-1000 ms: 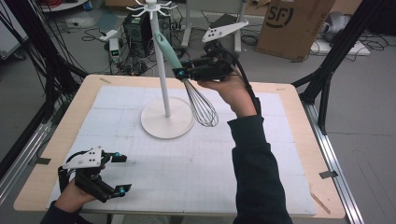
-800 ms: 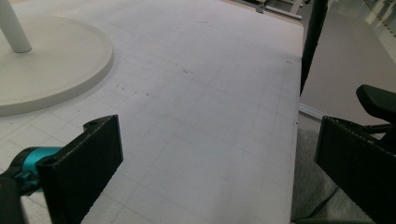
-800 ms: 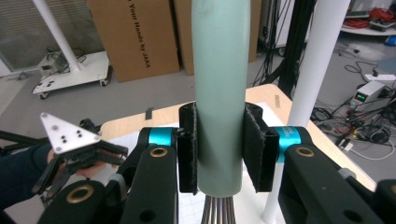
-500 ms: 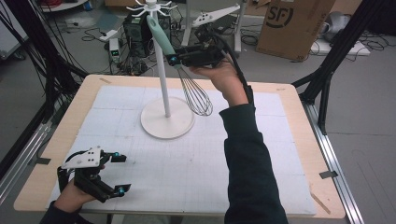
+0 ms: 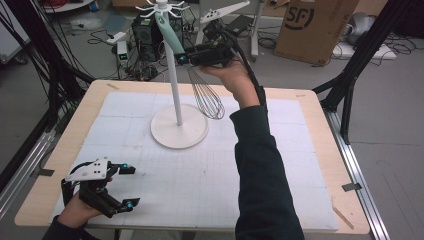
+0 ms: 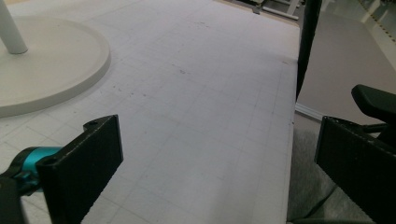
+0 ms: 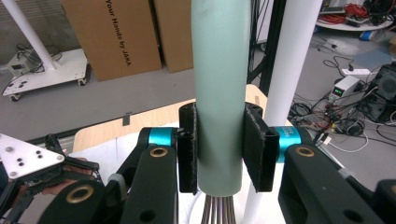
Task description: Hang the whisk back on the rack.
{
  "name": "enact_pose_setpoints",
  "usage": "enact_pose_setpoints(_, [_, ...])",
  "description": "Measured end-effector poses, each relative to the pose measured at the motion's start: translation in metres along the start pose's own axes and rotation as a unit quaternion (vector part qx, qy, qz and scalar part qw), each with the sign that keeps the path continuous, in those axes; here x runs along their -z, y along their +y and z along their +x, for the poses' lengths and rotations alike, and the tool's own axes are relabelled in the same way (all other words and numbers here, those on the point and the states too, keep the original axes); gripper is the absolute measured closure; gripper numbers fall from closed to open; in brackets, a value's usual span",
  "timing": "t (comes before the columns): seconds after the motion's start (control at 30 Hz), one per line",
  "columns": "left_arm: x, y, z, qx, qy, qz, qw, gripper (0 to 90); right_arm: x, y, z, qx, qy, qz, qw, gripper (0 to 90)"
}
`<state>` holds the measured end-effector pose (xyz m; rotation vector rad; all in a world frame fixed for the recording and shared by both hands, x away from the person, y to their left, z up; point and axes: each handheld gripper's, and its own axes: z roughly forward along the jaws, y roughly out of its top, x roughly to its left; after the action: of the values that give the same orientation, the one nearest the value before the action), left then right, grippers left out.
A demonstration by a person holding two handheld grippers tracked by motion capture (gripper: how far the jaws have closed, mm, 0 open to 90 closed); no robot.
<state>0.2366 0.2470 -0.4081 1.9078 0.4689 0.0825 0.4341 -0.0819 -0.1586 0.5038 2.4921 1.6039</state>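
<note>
A whisk with a mint-green handle [image 5: 167, 30] and wire loops [image 5: 205, 97] hangs tilted in the air beside the white stand's pole [image 5: 175, 95]. My right gripper [image 5: 184, 59] is shut on the handle just above the wires. In the right gripper view both pads clamp the green handle [image 7: 219, 93], with the pole [image 7: 292, 60] right behind it. The handle's top end reaches up near the hooks [image 5: 161, 6] at the stand's top. My left gripper [image 5: 129, 186] rests at the table's front left, open, with nothing between its fingers; in its own view [image 6: 210, 158] the jaws stand wide apart over the mat.
The stand's round base [image 5: 180, 131] sits on the white grid mat [image 5: 200, 180] at the table's middle back. Beyond the table are a cardboard box [image 5: 312, 25], cables and electronics [image 5: 145, 30] on the floor. Black frame posts [image 5: 350, 90] flank the table.
My right gripper has lifted the whisk upward and slightly left, bringing the handle's top closer to the stand's hooks. The left gripper has stayed where it was.
</note>
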Motion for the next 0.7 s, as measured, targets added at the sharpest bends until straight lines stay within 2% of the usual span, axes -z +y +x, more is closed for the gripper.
enact_pose_setpoints(0.17, [-0.001, 0.000, 0.000, 0.000, -0.001, 0.002, 1.0000, 1.7, -0.002, -0.001, -0.002, 0.003, -0.004, 0.003, 1.0000, 68.9])
enact_pose_setpoints(0.5, [-0.001, 0.000, -0.001, 0.001, -0.002, 0.003, 1.0000, 1.7, -0.009, -0.003, -0.008, -0.007, -0.011, 0.008, 0.9999, 68.7])
enact_pose_setpoints(0.7, [0.000, 0.000, -0.001, 0.001, -0.002, 0.001, 1.0000, 1.7, -0.011, -0.006, -0.007, 0.001, -0.013, 0.011, 0.9999, 67.1])
